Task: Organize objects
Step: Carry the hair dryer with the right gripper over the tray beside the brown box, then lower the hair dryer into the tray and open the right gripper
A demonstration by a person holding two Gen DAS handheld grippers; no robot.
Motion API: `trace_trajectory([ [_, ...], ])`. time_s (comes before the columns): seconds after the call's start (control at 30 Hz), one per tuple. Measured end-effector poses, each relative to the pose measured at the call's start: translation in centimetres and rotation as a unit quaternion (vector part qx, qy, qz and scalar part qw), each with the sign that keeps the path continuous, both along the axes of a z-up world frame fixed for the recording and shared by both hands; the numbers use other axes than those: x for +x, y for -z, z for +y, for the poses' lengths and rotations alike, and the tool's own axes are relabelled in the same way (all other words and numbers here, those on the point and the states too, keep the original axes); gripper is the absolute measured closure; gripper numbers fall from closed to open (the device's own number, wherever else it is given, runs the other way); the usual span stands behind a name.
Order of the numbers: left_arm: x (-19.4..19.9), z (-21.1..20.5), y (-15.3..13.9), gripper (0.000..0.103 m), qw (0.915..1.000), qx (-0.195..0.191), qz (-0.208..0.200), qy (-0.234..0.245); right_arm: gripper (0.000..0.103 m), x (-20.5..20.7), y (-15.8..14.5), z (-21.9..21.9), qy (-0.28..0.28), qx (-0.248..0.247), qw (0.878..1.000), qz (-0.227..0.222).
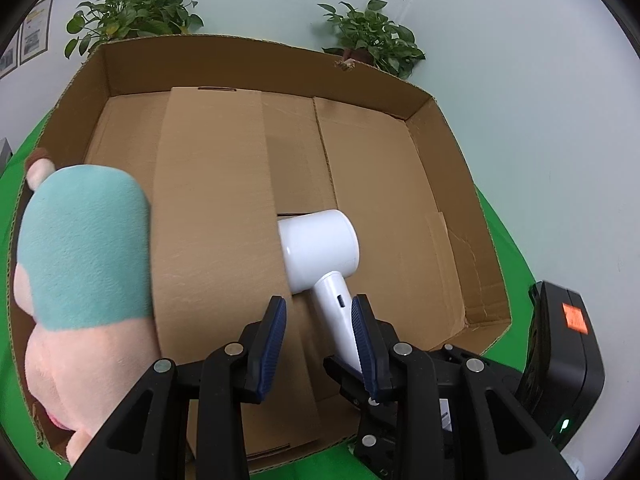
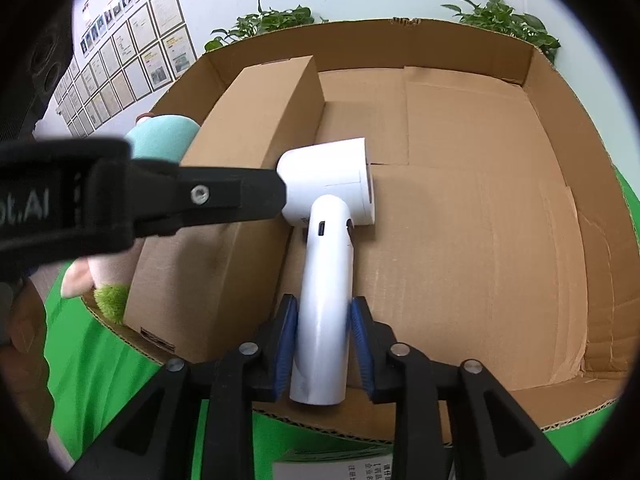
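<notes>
A white hair dryer (image 2: 326, 240) lies in a large open cardboard box (image 2: 480, 240), its head against a closed smaller carton (image 2: 240, 184). My right gripper (image 2: 325, 340) is shut on the dryer's handle, near its end. My left gripper (image 1: 320, 340) is open and empty, above the carton's near end, left of the dryer's handle (image 1: 338, 320). It shows from the side in the right wrist view (image 2: 224, 196). A plush toy in pink and teal (image 1: 80, 264) stands at the box's left wall.
The smaller carton (image 1: 212, 220) fills the box's left middle. A black device with an orange sticker (image 1: 568, 352) stands right of the box on the green cloth (image 1: 508, 248). Two potted plants (image 1: 372, 36) stand behind the box by the wall.
</notes>
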State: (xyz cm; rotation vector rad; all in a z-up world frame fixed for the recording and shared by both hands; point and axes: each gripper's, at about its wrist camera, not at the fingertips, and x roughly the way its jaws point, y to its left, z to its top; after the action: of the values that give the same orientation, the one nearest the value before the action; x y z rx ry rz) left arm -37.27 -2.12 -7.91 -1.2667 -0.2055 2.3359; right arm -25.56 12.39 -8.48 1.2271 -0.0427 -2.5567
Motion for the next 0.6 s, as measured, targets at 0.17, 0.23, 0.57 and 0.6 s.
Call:
trace_trajectory([
  [0.17,0.5,-1.3,-0.2,0.072,0.9999,0.013,0.005,-0.006,0.075,-0.4,-0.3,0.8,-0.003,-0.023,1.000,-0.017],
  [0.23,0.7,-1.7,-0.3,0.072,0.9998,0.017,0.006,-0.008,0.077,-0.4,-0.4,0.7,-0.007,-0.019,0.999,-0.025],
  [0.57,1.9,-2.9,-0.4,0.072,0.9996,0.023,0.012,-0.012,0.076,-1.0,0.3,0.8,-0.012,-0.027,0.998,-0.054],
  [0.6,2.1,-2.9,-0.4,0.072,0.9996,0.022,0.013,-0.012,0.076,-0.9,0.3,0.9,-0.011,-0.028,0.998,-0.055],
])
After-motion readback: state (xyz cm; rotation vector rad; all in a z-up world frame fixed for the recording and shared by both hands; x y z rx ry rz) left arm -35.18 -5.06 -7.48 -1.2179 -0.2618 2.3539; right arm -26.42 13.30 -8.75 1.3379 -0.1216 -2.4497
